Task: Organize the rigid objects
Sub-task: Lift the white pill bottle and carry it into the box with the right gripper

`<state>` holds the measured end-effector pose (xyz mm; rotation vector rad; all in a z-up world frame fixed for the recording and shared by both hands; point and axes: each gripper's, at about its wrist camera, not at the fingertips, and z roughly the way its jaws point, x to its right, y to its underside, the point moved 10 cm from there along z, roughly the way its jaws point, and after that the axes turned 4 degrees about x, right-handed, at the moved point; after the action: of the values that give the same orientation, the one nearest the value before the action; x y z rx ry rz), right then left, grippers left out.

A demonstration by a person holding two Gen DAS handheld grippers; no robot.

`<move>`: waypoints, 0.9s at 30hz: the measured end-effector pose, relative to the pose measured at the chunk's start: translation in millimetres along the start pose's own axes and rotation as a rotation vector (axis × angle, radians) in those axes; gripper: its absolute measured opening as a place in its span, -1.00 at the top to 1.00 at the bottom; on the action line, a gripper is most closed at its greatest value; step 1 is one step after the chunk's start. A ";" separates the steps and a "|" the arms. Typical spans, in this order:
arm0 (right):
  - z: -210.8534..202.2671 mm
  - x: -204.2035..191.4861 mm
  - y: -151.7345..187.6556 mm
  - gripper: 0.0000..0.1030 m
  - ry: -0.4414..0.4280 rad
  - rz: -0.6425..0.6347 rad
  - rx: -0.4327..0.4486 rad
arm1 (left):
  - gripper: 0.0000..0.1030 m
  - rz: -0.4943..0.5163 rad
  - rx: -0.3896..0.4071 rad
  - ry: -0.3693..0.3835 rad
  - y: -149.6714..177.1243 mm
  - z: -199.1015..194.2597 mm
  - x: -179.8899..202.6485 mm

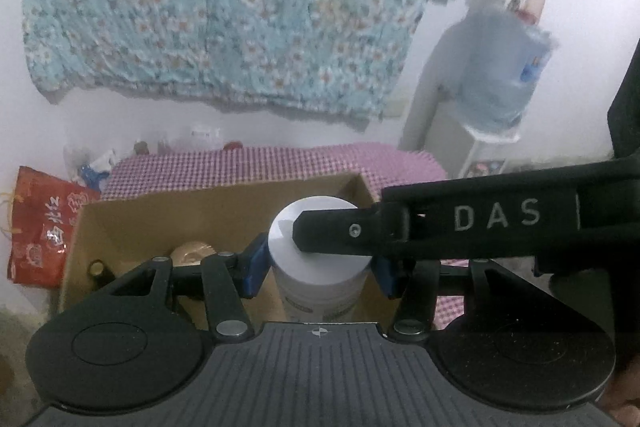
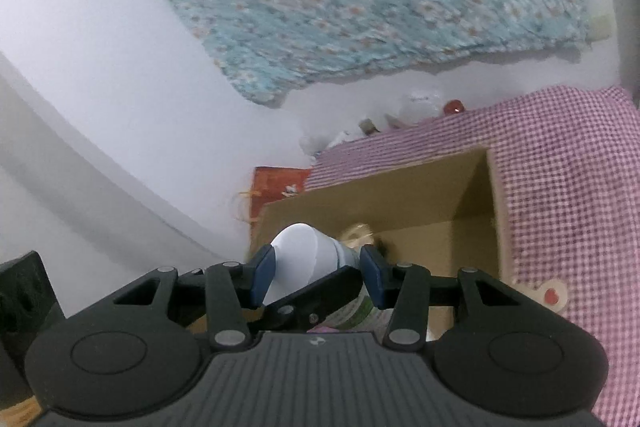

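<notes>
Behind the checked surface [image 1: 280, 163] hangs a flowered cloth [image 1: 224, 7]. Your left tool [image 1: 318, 263] clamps the white jar [image 1: 320, 267] by its sides above the cardboard box [image 1: 224, 203]; your right tool [image 2: 318, 273] grips the same jar across its lid. Tugging unevenly could twist the jar loose, dropping it onto the tape roll [image 1: 192, 253] below.
</notes>
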<state>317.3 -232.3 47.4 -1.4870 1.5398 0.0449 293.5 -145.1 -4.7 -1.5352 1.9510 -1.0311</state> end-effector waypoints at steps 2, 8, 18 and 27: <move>13.4 15.9 -2.8 0.02 0.003 0.014 -0.011 | -0.02 -0.007 -0.024 -0.010 1.1 14.3 -0.3; 39.7 48.7 -4.6 0.02 0.011 0.036 -0.039 | -0.02 -0.013 -0.082 -0.027 9.2 42.1 -6.2; 55.7 63.6 2.3 0.02 0.041 -0.022 -0.059 | -0.09 0.003 -0.153 -0.009 29.5 59.2 -0.4; 14.5 59.4 -3.1 -0.03 0.026 0.009 0.025 | -0.42 0.014 -0.110 -0.006 16.7 25.2 3.1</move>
<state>340.2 -268.9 4.0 -1.4664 1.5629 0.0117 300.7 -153.4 -32.9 -1.5782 2.0422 -0.9259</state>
